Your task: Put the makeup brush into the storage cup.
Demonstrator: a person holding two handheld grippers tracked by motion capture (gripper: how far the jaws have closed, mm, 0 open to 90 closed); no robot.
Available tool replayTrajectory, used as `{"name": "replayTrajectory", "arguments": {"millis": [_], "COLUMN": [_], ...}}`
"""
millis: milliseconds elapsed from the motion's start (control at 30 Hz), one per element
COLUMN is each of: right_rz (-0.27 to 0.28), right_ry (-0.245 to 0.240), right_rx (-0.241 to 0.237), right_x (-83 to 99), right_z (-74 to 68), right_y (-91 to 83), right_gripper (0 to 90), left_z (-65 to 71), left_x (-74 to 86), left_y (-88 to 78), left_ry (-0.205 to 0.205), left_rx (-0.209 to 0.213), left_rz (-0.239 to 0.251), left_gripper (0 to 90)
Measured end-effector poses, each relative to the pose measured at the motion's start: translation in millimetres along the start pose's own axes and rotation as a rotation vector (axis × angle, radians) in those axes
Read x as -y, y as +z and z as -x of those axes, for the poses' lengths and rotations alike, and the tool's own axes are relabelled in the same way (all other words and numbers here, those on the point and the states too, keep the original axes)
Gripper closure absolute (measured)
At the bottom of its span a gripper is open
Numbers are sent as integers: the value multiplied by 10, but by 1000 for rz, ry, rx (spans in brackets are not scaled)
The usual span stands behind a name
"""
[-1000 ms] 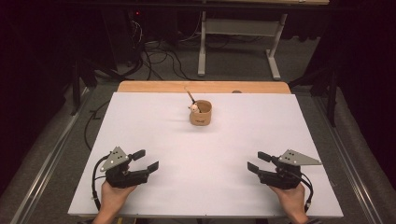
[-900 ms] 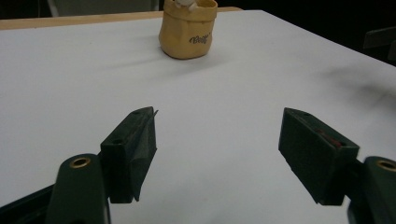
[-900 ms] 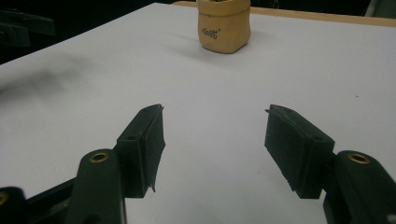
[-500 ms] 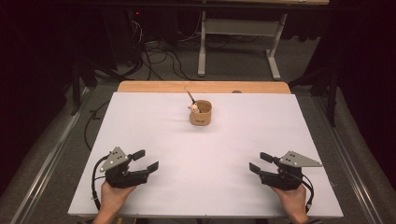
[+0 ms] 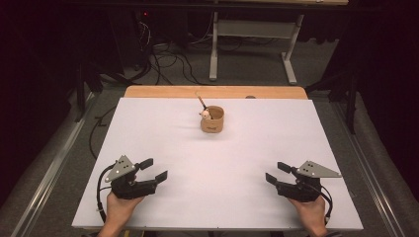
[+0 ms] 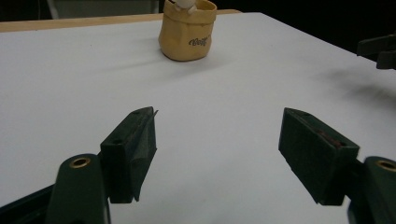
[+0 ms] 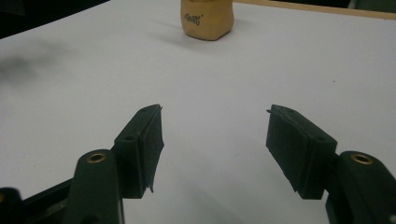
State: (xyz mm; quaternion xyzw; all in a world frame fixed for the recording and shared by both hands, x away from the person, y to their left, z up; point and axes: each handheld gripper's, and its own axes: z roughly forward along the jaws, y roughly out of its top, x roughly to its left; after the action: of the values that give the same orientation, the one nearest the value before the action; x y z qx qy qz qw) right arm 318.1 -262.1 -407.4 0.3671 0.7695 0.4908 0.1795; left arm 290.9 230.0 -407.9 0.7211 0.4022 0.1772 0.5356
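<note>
A small tan sack-shaped pot [image 5: 212,120] stands at the far middle of the white table [image 5: 148,128], with a thin stick and a pale knob poking out of its top. The same pot [image 6: 187,30] sits far ahead of the left jaws, and the pot [image 7: 207,18] also sits far ahead of the right jaws. My left gripper [image 5: 153,169] rests near the front left edge, open and empty. My right gripper [image 5: 276,172] rests near the front right edge, open and empty. Both point inward toward the table's middle.
A wooden strip [image 5: 215,92] runs along the table's far edge. Beyond it stand a white desk frame [image 5: 252,34] and loose cables [image 5: 168,59] on the floor. The right gripper's jaws [image 6: 379,50] appear at the right edge of the left gripper view.
The right gripper has shifted slightly toward the front edge. The left gripper and the pot have not moved.
</note>
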Motion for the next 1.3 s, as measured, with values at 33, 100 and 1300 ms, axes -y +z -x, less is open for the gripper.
{"name": "replayTrajectory", "arguments": {"millis": [33,100,1300], "right_rz": [-1,0,-11], "right_ry": [6,12,34], "right_rx": [3,10,70], "right_x": [4,9,30], "right_z": [7,24,91], "right_y": [1,-1,13], "right_gripper": [382,382,360], "left_z": [0,2,-6], "left_x": [0,-1,-9], "left_y": [-1,-2,-22], "left_ry": [0,0,0], "left_rx": [0,1,-1], "left_rz": [0,2,15], "left_gripper": [282,283,282]}}
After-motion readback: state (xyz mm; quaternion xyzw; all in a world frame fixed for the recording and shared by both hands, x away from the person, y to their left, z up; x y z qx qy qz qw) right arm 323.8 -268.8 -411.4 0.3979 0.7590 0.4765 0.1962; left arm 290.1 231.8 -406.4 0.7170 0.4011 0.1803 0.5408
